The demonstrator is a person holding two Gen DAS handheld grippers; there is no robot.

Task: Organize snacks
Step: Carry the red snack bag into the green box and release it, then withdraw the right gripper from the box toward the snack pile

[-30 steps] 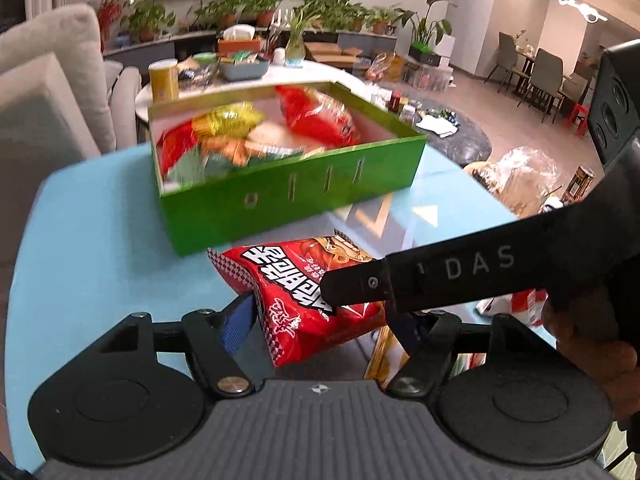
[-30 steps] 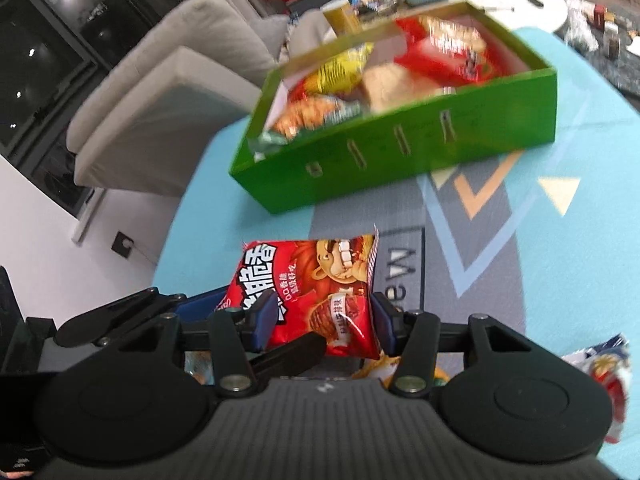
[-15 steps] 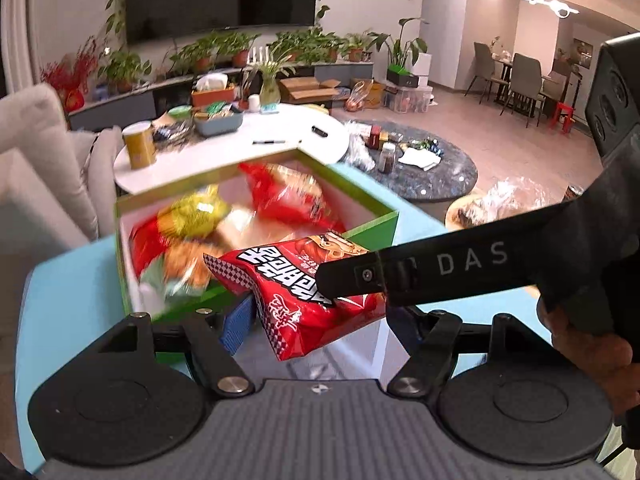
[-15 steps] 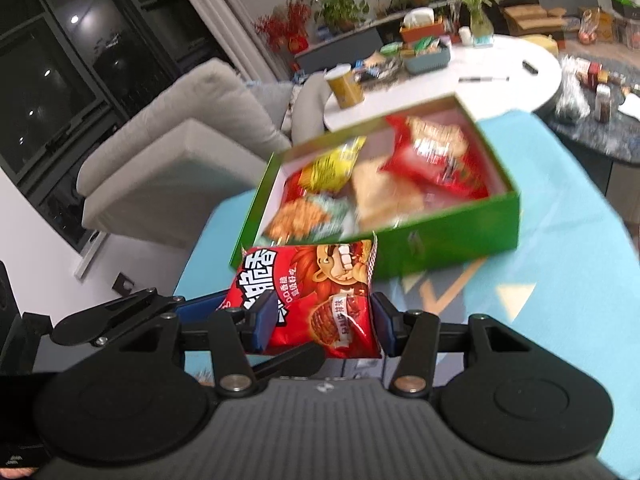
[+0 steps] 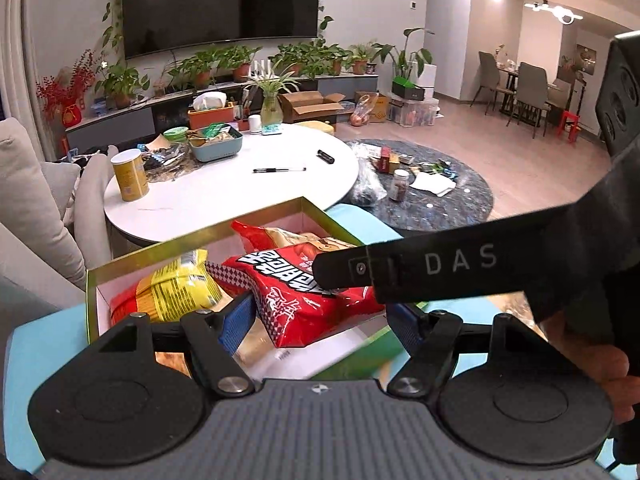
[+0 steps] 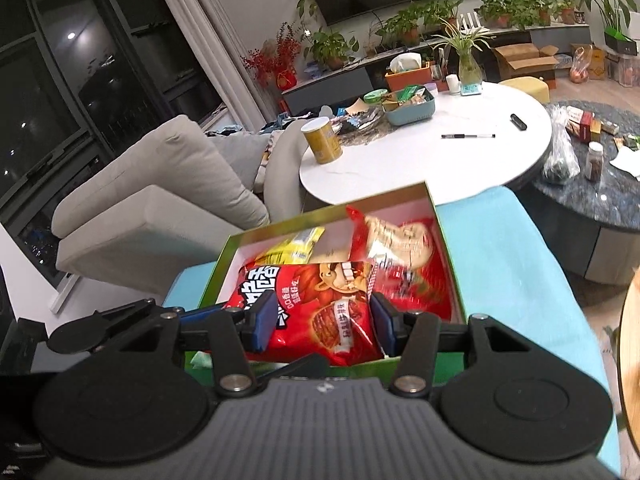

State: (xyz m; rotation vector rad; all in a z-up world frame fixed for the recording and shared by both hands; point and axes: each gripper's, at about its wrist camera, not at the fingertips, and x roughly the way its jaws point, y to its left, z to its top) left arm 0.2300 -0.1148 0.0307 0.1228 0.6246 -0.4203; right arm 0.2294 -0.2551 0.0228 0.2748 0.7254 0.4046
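Observation:
A red snack bag (image 6: 320, 308) with a cartoon face is clamped between the blue pads of my right gripper (image 6: 325, 322) and hangs over the green box (image 6: 448, 248). The same bag (image 5: 304, 296) shows in the left wrist view between the open fingers of my left gripper (image 5: 320, 320), with the right gripper's black finger (image 5: 400, 272) across it. The box (image 5: 120, 268) holds a yellow bag (image 5: 180, 288), a red bag (image 6: 404, 256) and other snacks.
The box sits on a light blue table (image 6: 512, 264). Behind it stand a white round table (image 6: 440, 148) with a yellow can (image 6: 322, 140) and a pen, a dark marble table (image 6: 600, 184) at the right, and a grey sofa (image 6: 152, 200) at the left.
Both grippers have risen and moved forward with the red bag, from above the bare table in front of the box to over the open box.

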